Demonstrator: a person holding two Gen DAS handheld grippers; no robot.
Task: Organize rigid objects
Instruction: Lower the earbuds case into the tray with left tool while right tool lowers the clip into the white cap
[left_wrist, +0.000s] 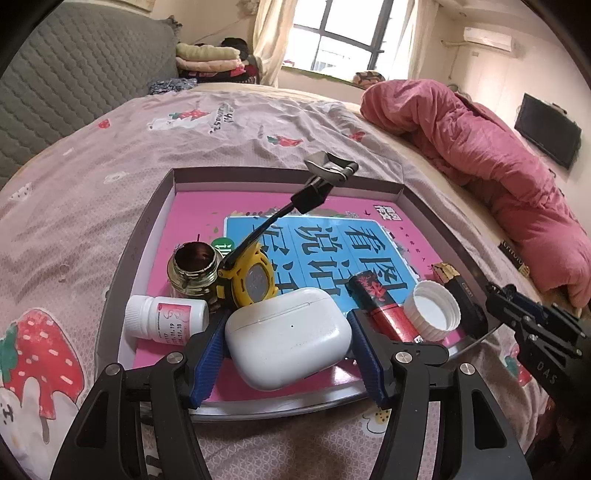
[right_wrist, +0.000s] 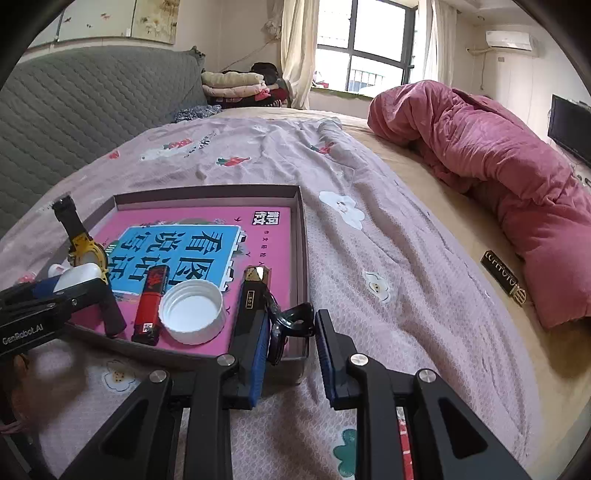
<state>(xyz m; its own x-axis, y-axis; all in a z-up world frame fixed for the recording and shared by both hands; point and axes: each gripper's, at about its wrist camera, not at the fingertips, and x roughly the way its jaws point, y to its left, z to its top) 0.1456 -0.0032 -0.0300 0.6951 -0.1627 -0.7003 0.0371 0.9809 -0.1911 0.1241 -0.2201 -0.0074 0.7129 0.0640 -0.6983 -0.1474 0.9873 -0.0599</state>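
Note:
A shallow box lined with a pink book lies on the bed. In the left wrist view my left gripper has its blue pads on both sides of a white earbuds case over the box's near edge. In the box lie a yellow watch, a glass jar, a white pill bottle, a red-and-black lighter, a white cap and a black-and-gold tube. My right gripper is open at the box's near right corner, by a black clip.
A rolled pink quilt lies along the bed's right side, with a black-and-gold lipstick beside it. Grey quilted headboard at the left. Folded clothes sit by the window.

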